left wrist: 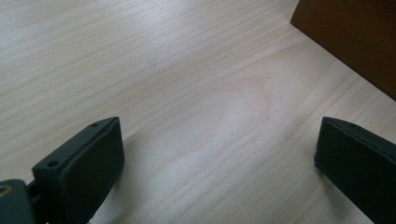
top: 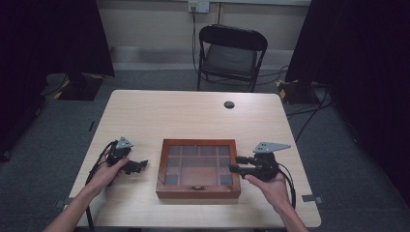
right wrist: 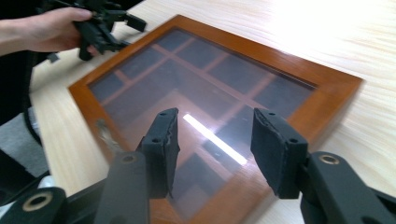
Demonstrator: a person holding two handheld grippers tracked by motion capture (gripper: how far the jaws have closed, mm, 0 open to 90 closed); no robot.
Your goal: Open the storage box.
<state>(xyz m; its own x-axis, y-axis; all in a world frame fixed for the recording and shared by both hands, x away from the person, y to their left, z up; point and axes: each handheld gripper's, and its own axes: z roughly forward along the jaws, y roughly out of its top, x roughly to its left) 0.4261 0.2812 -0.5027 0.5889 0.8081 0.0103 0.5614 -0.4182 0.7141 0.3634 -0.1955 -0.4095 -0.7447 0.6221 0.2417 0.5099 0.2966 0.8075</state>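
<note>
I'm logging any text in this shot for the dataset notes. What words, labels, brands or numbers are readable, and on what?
None can be read.
Wooden box: no label on its frame or glass lid; the small metal clasp at the front is too small to tell.
Left gripper and right gripper: no markings legible.
Wall socket: too small to read.

Glass-lidded brown wooden compartment box cut off at left gripper view's corner; small front latch too small to make out.
</note>
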